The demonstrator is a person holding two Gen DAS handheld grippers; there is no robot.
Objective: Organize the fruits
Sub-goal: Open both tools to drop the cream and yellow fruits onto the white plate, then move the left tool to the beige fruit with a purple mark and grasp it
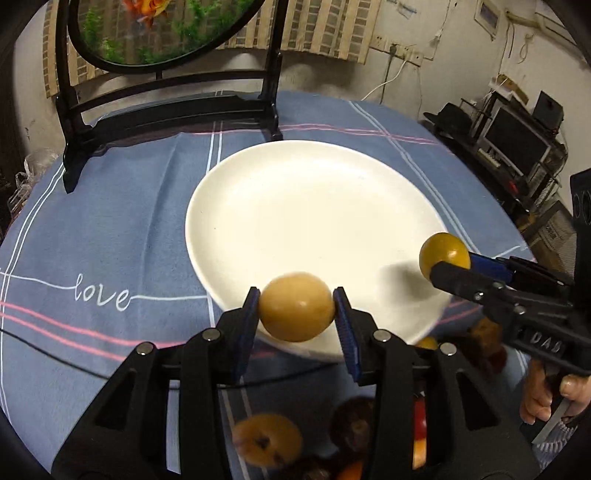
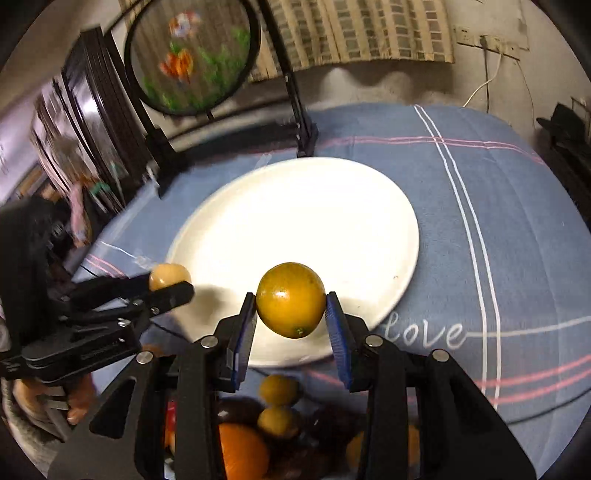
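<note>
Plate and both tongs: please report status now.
Left tongs hold pale yellow fruit at plate edge. Right tongs hold darker yellow fruit over plate. Plate bare, nothing in the way.

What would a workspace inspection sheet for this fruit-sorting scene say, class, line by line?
Surface: blue striped tablecloth with "love" lettering.
Job's things: empty white plate; pale yellow fruit; darker yellow-green fruit; fruit pile at the near edge, blurred.
Clutter: black stand with round goldfish panel behind the plate.
Grippers: left gripper holds the pale fruit; right gripper holds the darker one, both over the plate's near rim.
Cables: thin black cable across the cloth; white cord at the wall sockets.
Surroundings: bamboo blind, equipment shelf.
</note>
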